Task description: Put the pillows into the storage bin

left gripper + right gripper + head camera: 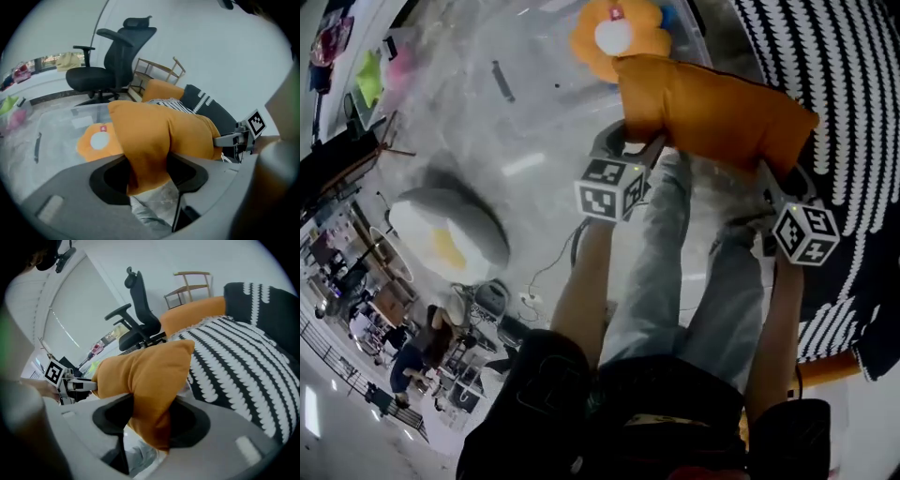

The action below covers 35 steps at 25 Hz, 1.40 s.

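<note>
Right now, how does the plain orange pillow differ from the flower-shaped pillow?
The plain orange pillow is rectangular; the flower-shaped pillow has rounded petals. The plain orange pillow is one colour, while the flower-shaped pillow has a white centre. The plain orange pillow is held up, the jaws of the left gripper and the right gripper shut on it; the flower-shaped pillow lies in the clear bin. Both are orange.

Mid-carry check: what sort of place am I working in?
Probably an office or lab with a lounge corner: a black office chair, a wooden chair against a plain white wall, and what looks like a striped sofa.
</note>
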### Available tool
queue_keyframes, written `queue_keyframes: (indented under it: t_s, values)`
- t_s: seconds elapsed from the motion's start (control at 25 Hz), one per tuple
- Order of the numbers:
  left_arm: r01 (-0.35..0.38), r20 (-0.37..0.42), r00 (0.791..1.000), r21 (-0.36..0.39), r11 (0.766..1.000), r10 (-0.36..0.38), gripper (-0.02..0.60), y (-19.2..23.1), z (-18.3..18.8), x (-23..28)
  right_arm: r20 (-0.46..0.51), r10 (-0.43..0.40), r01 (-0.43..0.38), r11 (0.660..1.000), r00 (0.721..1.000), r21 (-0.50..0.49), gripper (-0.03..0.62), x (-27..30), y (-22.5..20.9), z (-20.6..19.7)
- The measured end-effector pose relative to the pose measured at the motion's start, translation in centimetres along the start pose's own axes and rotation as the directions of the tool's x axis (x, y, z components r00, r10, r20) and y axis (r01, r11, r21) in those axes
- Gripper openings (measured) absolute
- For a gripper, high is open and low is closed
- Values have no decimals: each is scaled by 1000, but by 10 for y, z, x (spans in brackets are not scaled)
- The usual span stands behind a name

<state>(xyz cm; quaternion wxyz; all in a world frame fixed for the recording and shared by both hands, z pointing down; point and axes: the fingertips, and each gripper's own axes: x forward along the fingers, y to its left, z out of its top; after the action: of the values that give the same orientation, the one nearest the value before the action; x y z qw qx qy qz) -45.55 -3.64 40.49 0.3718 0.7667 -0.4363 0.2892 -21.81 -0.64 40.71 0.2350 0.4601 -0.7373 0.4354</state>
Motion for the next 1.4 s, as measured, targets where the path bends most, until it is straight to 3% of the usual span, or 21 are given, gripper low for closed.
queue_keyframes:
  t_s: [0.2, 0.44, 0.64, 1.0, 1.12, 1.2, 1.28, 1.4]
  values:
    - [-95, 30, 995, -143, 985, 100, 253, 90, -5, -40, -89, 88, -98, 988, 992, -121, 236, 69, 75, 38]
    - [-171, 55, 979, -292, 941, 195, 256, 175, -28, -84, -175, 144, -185, 953, 974, -242, 241, 135, 159, 60]
    - [-192, 75, 969, -373, 908, 236, 262, 222, -36, -94, -232, 150, -218, 927, 961, -305, 244, 175, 197, 76]
    - [-208, 114, 950, -459, 864, 290, 315, 278, -19, -104, -244, 194, -268, 907, 950, -324, 275, 216, 235, 121]
    - [-256, 110, 930, -493, 831, 351, 324, 302, -15, -110, -201, 251, -304, 901, 947, -308, 299, 230, 252, 138]
    - [-357, 58, 902, -461, 812, 429, 327, 316, -23, -116, -187, 282, -329, 892, 941, -312, 319, 238, 261, 142]
    - [-435, 9, 880, -387, 813, 475, 328, 317, -32, -118, -190, 292, -340, 881, 937, -327, 319, 239, 266, 140]
    - [-435, 2, 885, -357, 827, 466, 328, 311, -29, -110, -217, 315, -373, 869, 924, -326, 319, 243, 274, 135]
